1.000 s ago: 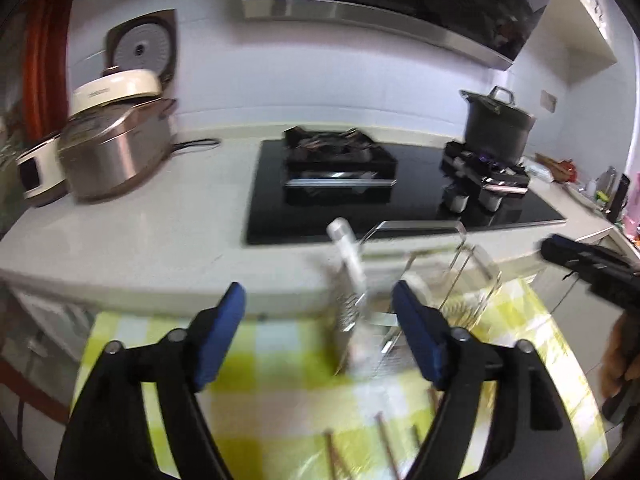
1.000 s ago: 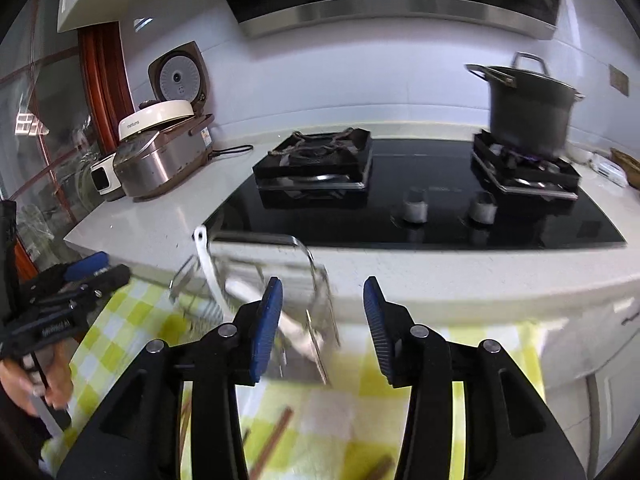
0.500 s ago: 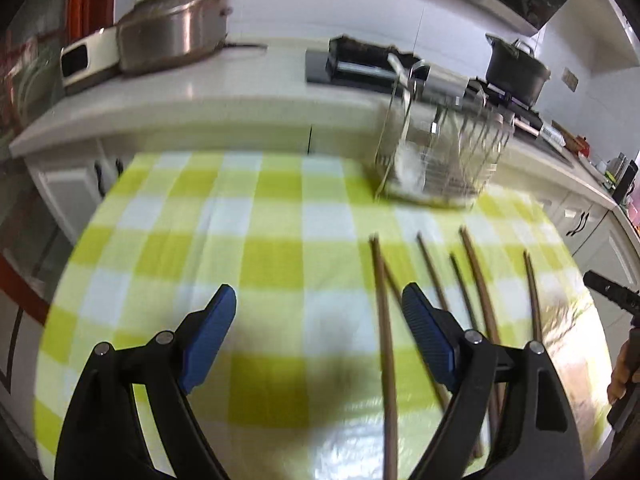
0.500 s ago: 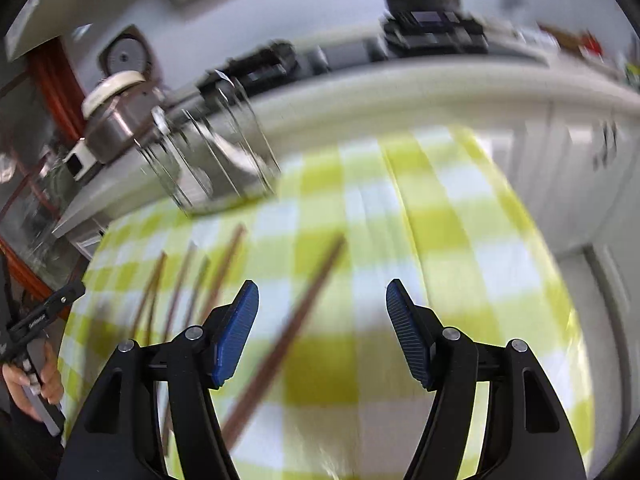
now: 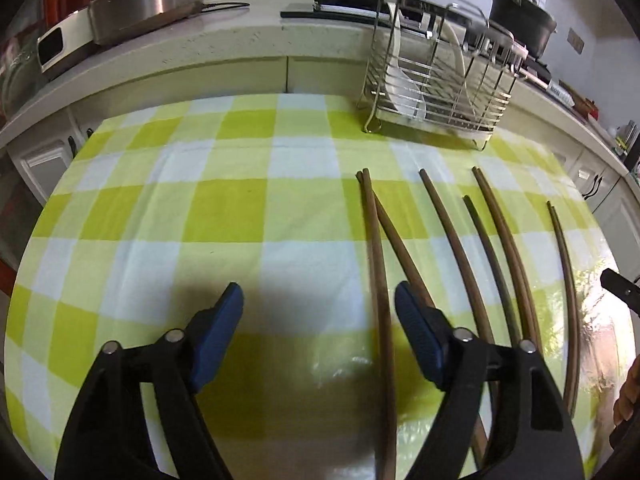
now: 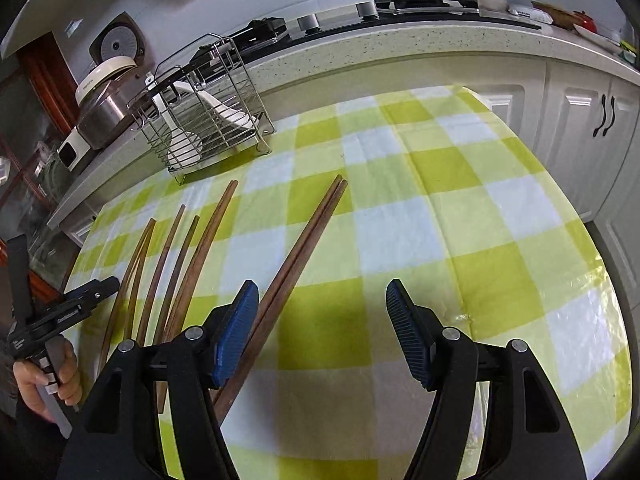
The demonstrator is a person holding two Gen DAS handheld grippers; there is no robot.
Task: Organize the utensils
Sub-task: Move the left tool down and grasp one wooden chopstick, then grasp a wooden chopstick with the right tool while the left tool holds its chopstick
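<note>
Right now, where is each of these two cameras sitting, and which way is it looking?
Left wrist view: sits on the left gripper, angled down over the green-and-white checked tablecloth at the brown wooden chopsticks; its open blue-padded fingers show.
Right wrist view: sits on the right gripper, angled down at the same cloth; its open fingers show, plus the person's hand holding the left gripper at the picture's left edge.
Both share: chopsticks, tablecloth, silver wire utensil rack, white kitchen counter.

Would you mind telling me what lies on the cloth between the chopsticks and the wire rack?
Nothing: in both wrist views only bare checked cloth separates the tips of the chopsticks from the wire rack.
</note>
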